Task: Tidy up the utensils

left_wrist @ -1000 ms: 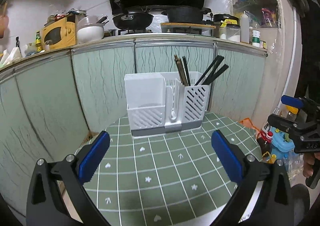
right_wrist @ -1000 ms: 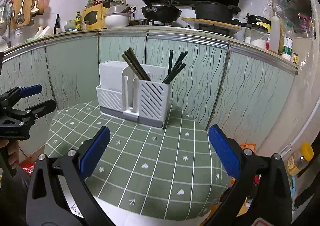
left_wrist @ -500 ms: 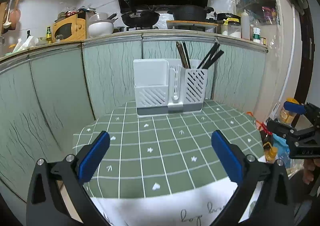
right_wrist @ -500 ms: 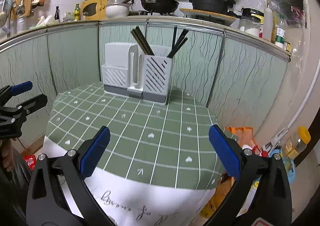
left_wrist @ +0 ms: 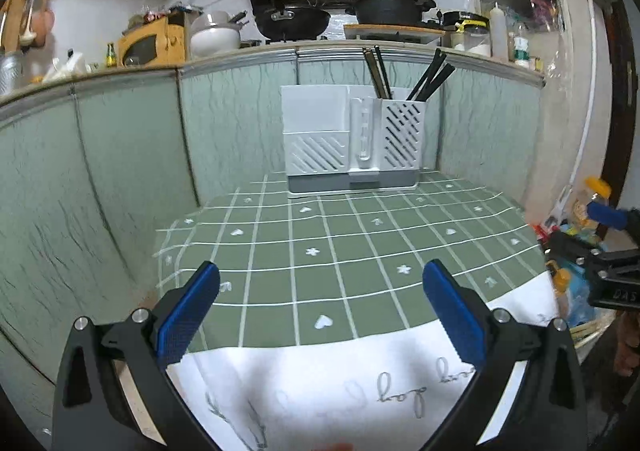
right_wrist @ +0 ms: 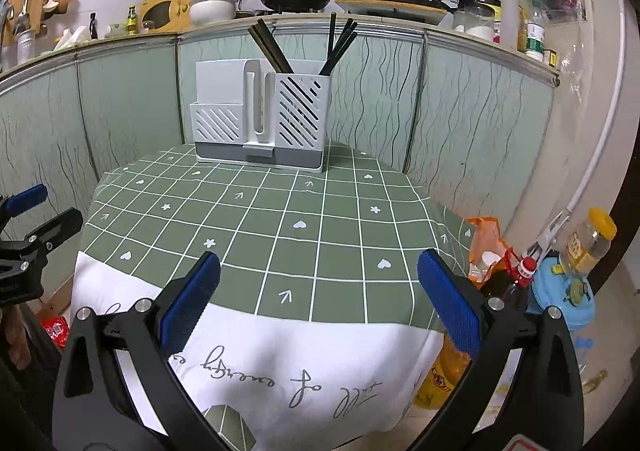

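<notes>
So the white utensil holder [right_wrist: 262, 119] sits at the far edge of the table [right_wrist: 280, 219], right up against the green panelled wall, and the dark chopsticks [right_wrist: 272, 49] are all standing in its right-hand slotted compartment. They fan out in two bunches, leaning opposite ways. The left compartment looks empty from here.

Both grippers hang off the near edge of the table, well apart from the holder. The left gripper [left_wrist: 320, 311] is spread wide with nothing in it, and the right gripper [right_wrist: 318, 303] is the same.

Nothing loose is left on the tablecloth [right_wrist: 288, 367], so I'd guess it's basically done. Main risk: the cloth drapes over the near edge, so a finger could snag it and drag the holder, or tip it.
</notes>
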The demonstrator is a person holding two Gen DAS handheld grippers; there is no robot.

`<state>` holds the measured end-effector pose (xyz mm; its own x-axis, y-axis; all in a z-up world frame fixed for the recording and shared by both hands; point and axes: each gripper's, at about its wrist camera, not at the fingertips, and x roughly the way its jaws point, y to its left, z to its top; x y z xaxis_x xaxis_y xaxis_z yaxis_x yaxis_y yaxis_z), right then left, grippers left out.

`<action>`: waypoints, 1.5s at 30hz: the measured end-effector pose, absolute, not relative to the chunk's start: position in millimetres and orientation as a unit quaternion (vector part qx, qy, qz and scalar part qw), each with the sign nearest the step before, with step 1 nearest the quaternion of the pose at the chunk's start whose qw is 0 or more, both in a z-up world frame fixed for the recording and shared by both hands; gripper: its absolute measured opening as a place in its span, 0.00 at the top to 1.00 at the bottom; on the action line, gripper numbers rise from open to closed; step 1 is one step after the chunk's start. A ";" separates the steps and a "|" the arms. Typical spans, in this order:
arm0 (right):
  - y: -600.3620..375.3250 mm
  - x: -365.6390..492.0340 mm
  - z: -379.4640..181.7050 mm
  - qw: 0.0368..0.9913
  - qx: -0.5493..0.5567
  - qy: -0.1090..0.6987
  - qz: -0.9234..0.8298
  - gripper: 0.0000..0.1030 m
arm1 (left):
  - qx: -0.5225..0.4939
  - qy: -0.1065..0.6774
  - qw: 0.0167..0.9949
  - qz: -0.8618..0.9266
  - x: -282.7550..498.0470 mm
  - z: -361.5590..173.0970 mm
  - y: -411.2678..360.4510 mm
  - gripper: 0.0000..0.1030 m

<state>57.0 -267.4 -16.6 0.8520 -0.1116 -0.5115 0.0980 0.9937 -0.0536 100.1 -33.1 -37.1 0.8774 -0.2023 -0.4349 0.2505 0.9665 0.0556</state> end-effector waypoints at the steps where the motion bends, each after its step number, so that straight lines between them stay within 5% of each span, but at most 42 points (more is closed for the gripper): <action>1: -266.4 55.3 -17.9 0.963 -0.015 0.264 -0.057 0.08 | 0.059 0.217 0.968 -0.114 99.8 -39.1 -33.5 0.04; 45: -264.1 55.2 -30.6 0.960 -0.041 0.268 -0.067 0.08 | 0.055 0.240 0.965 -0.093 105.1 -51.9 -35.2 0.05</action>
